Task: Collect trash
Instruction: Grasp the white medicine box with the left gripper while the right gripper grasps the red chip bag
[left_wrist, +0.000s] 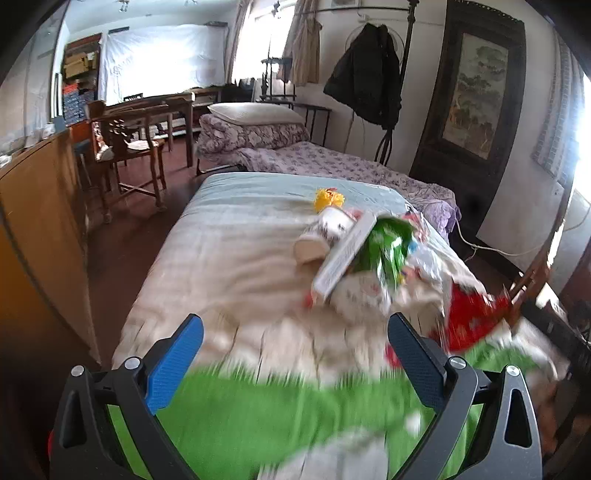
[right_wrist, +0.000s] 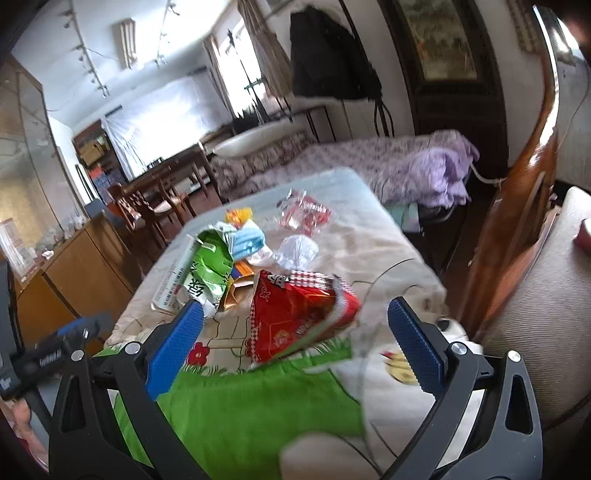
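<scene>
Right gripper (right_wrist: 295, 334) is spread wide with nothing held, hovering near the red bag (right_wrist: 295, 317) on the bed (right_wrist: 388, 258). Left gripper (left_wrist: 295, 349) is wide and empty too. Probably best grabbed by the crumpled top edge, not the flat face.

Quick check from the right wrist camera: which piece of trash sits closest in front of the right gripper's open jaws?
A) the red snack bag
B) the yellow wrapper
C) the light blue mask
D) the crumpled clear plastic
A: the red snack bag lies just ahead of the right gripper, whose jaws stand wide apart and empty; the others lie farther back on the bed.
</scene>
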